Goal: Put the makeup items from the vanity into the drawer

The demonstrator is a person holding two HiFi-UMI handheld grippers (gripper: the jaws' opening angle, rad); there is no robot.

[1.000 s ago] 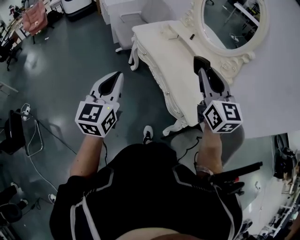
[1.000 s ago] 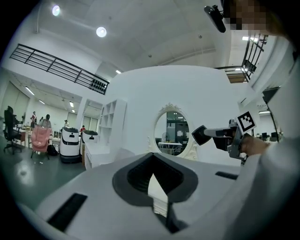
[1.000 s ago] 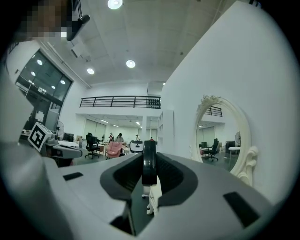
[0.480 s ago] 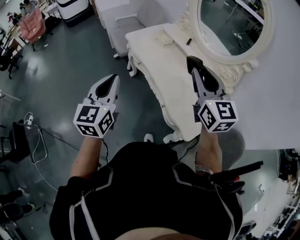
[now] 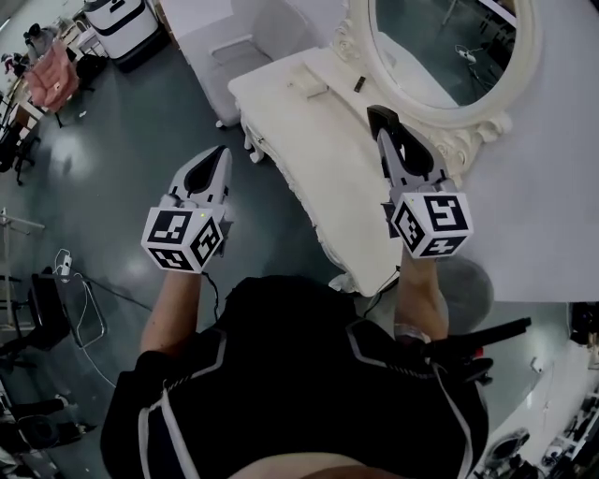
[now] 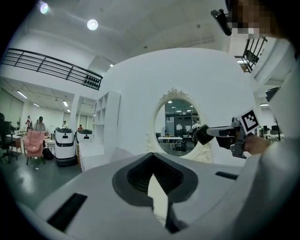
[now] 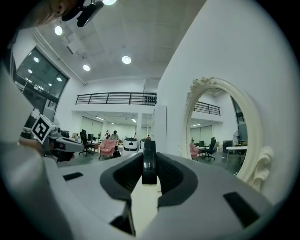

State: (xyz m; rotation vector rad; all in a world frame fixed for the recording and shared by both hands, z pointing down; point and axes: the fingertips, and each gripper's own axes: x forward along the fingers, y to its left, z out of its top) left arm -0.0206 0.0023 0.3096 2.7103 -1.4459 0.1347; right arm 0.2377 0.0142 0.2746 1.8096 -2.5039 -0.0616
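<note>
The white vanity (image 5: 309, 150) with its oval mirror (image 5: 440, 47) stands ahead in the head view. A small cream box (image 5: 309, 84) and a small black item (image 5: 359, 84) lie on its top near the mirror. My right gripper (image 5: 384, 120) hangs over the vanity top, shut on a flat black makeup item (image 7: 149, 161). That item stands edge-on between the jaws in the right gripper view and shows as a black square (image 6: 204, 134) in the left gripper view. My left gripper (image 5: 221, 153) is over the floor left of the vanity, shut and holding nothing.
A white armchair (image 5: 234, 47) stands beyond the vanity's far end. White machines (image 5: 117, 23) and a pink chair (image 5: 51, 79) are at the far left. Cables (image 5: 80, 299) lie on the grey floor. A round grey stool (image 5: 463, 281) sits by the vanity's near end.
Both grippers have moved forward along the vanity, which now lies closer and further left in the head view. The right gripper still holds the black item.
</note>
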